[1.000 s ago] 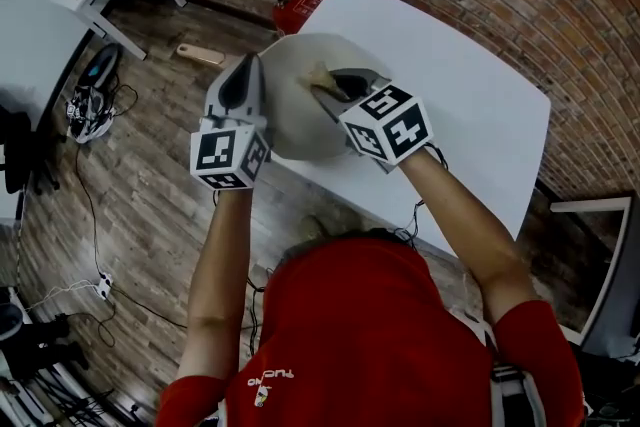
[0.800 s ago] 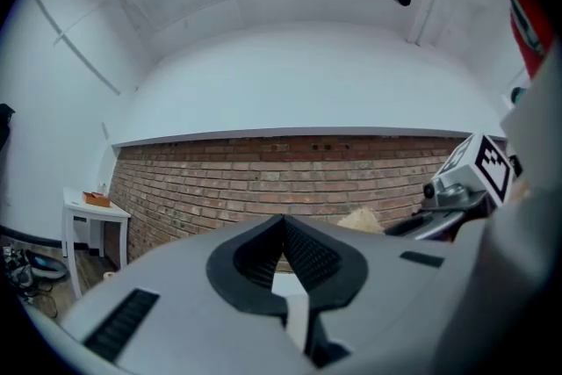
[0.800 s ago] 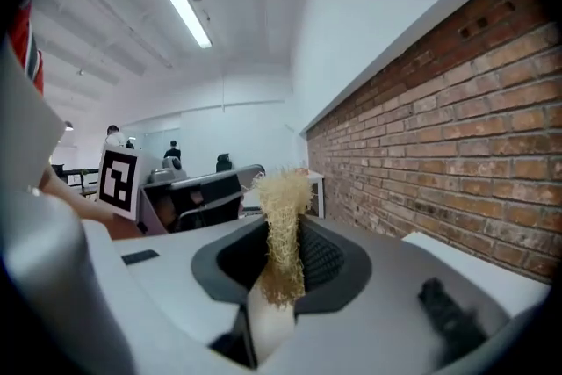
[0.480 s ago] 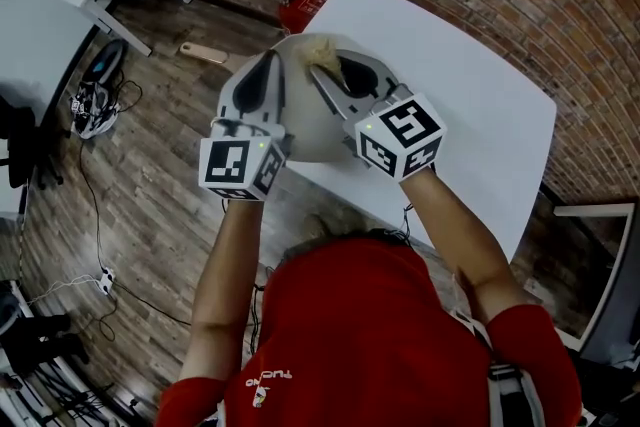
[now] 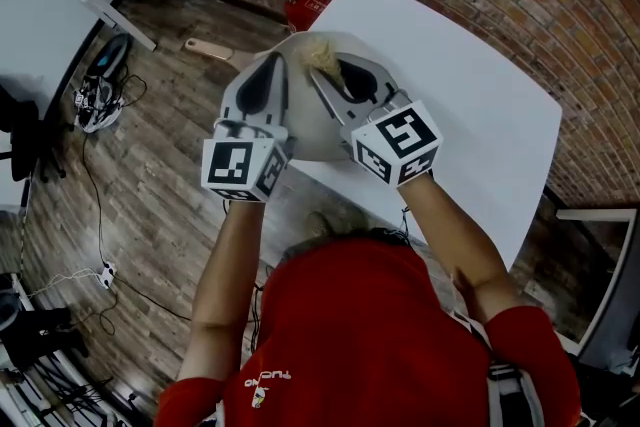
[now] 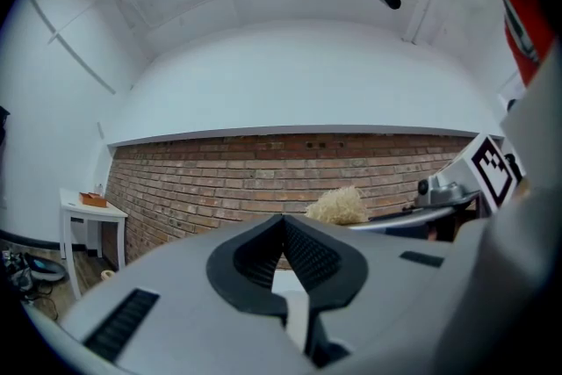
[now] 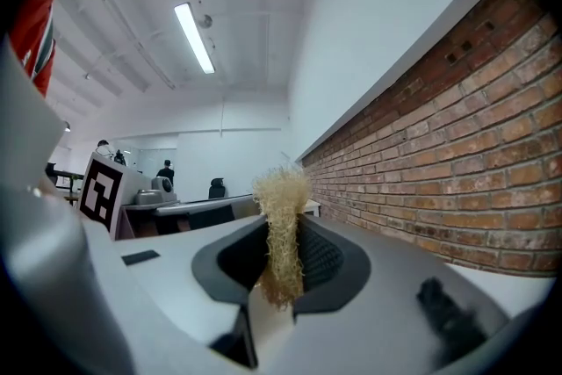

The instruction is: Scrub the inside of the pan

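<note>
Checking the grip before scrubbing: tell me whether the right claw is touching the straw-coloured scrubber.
Touching. In the right gripper view the right claw is shut on the scrubber, its fibres pinched between the jaws.

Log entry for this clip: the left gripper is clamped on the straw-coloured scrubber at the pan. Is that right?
Not quite. The scrubber is clamped in the right gripper, not the left; the right gripper view shows it between the jaws. The left gripper has no scrubber in it. The scrubber is at the pan, as you say.
</note>
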`<move>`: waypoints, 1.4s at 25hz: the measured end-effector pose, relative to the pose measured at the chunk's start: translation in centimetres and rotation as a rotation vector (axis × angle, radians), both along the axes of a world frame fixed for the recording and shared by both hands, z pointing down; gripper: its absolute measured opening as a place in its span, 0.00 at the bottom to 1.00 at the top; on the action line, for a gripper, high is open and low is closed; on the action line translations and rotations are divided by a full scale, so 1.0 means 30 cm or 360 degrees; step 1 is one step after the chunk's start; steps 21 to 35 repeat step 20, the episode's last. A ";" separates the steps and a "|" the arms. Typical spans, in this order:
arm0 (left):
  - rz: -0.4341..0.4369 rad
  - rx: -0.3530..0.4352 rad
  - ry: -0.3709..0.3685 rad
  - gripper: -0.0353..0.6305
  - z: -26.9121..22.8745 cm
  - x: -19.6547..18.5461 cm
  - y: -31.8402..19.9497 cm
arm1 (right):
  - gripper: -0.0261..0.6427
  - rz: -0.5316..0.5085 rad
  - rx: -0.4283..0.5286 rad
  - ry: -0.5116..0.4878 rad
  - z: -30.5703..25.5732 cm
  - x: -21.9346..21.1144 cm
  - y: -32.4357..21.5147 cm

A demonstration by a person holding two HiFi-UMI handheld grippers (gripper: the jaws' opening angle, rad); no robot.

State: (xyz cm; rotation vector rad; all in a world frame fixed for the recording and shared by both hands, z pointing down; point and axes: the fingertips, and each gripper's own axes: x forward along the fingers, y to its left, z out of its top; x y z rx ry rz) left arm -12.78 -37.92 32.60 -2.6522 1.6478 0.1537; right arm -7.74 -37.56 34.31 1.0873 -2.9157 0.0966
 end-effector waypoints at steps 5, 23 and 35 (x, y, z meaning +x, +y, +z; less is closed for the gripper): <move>0.0009 -0.0003 0.0000 0.07 0.003 0.011 -0.008 | 0.17 -0.0005 0.0003 0.0008 -0.001 0.005 -0.004; 0.0020 -0.0008 -0.0001 0.07 0.011 0.041 -0.029 | 0.17 0.0006 -0.0011 0.0033 0.006 0.037 -0.020; 0.0020 -0.0008 -0.0001 0.07 0.011 0.041 -0.029 | 0.17 0.0006 -0.0011 0.0033 0.006 0.037 -0.020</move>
